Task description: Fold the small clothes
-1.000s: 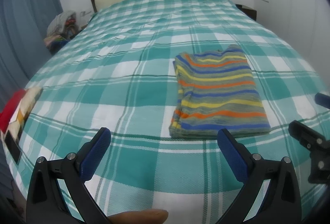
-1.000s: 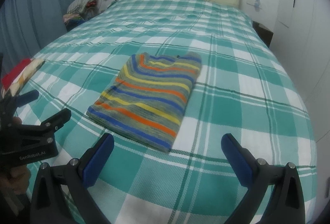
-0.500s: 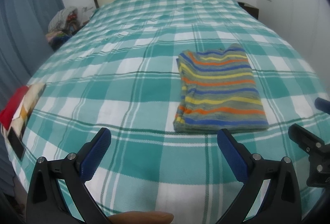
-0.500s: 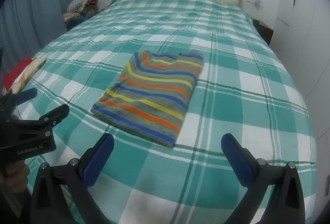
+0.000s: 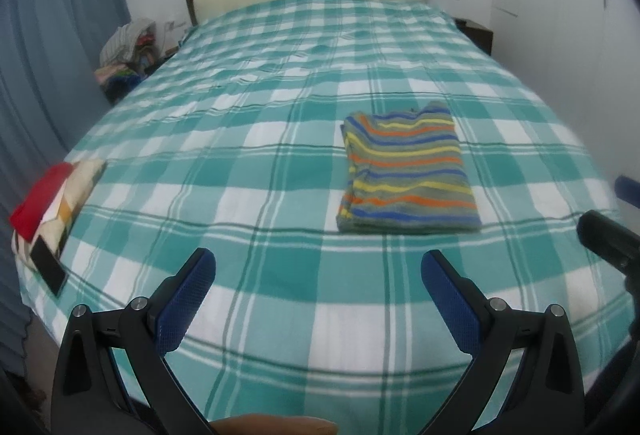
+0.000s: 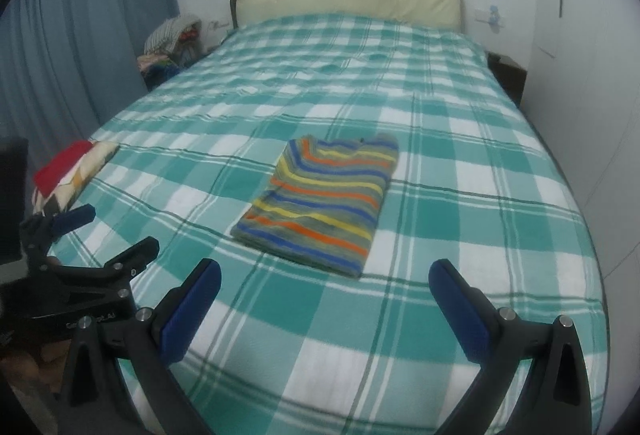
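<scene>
A folded striped garment point(image 5: 406, 173) is seen lying flat on the green-checked bed point(image 5: 248, 195), toward its foot edge and right of the middle; it is touched by nothing. The left gripper point(image 5: 318, 277) is held released above the foot edge, its blue pads spread wide and empty; the right gripper point(image 6: 324, 287) is likewise held released and empty, just short of the garment. A red and patterned cloth pile point(image 5: 52, 201) is found at the bed's left foot corner.
</scene>
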{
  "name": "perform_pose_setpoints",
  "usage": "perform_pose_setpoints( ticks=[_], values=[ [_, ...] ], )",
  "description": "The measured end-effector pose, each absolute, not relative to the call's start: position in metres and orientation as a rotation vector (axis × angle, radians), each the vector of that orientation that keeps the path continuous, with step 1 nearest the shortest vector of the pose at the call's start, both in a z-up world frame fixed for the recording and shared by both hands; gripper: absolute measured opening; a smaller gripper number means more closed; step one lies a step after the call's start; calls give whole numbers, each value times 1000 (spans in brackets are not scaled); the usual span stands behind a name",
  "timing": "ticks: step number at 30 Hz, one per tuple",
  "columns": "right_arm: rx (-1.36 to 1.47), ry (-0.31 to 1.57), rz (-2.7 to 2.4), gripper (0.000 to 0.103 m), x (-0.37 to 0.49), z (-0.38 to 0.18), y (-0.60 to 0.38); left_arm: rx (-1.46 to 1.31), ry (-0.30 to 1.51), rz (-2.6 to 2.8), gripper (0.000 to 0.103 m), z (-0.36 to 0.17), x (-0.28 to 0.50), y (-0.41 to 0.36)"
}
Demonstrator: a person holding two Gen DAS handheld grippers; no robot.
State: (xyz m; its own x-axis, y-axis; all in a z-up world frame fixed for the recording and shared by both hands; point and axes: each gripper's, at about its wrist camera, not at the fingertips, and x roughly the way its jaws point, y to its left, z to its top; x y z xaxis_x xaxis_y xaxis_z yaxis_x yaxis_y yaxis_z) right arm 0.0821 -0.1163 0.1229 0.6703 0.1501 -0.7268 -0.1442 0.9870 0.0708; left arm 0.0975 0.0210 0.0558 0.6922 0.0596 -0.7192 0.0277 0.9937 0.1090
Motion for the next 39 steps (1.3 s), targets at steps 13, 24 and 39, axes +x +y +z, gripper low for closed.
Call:
perform_pose_setpoints(
  ticks=[13, 24, 39],
  values=[
    [16, 805, 135, 102, 22, 148, -126, 128, 805, 41, 103, 77, 56, 32],
    [-106, 737, 182, 102, -41, 189, -113, 133, 734, 57, 103, 109, -12, 43],
    [-54, 734, 161, 102, -85, 190, -104, 134, 721, 11, 103, 115, -40, 32]
  ],
)
